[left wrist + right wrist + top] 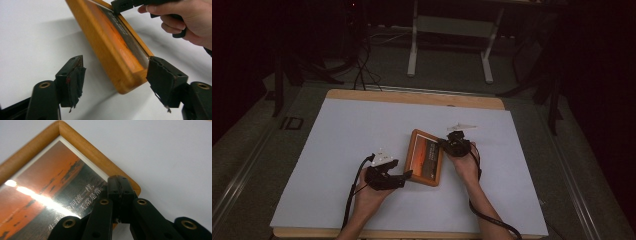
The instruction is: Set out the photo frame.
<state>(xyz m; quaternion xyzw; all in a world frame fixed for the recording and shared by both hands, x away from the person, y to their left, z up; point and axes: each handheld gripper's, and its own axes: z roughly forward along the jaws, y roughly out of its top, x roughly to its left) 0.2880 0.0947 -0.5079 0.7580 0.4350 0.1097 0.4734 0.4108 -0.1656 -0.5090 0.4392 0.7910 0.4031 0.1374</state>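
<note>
A wooden picture frame (426, 157) holding an orange sunset photo with printed characters lies on the white sheet (337, 140). My left gripper (404, 176) is at the frame's near left corner and stands open. In the left gripper view that corner (125, 85) sits between the spread jaws of my left gripper (116, 75); the left pad (75, 80) is clear of the wood and the right pad (161, 77) is close beside the frame's edge. My right gripper (446, 145) is shut, with its closed tips (121, 187) resting on the frame (82, 150) near the far right corner, nothing between them.
A small pale plastic piece (464, 125) lies on the sheet just beyond the right gripper. The wooden table edge (412, 96) runs along the back, with dark floor, cables and a desk's white legs (413, 55) behind it. Cables trail from both grippers toward the front edge.
</note>
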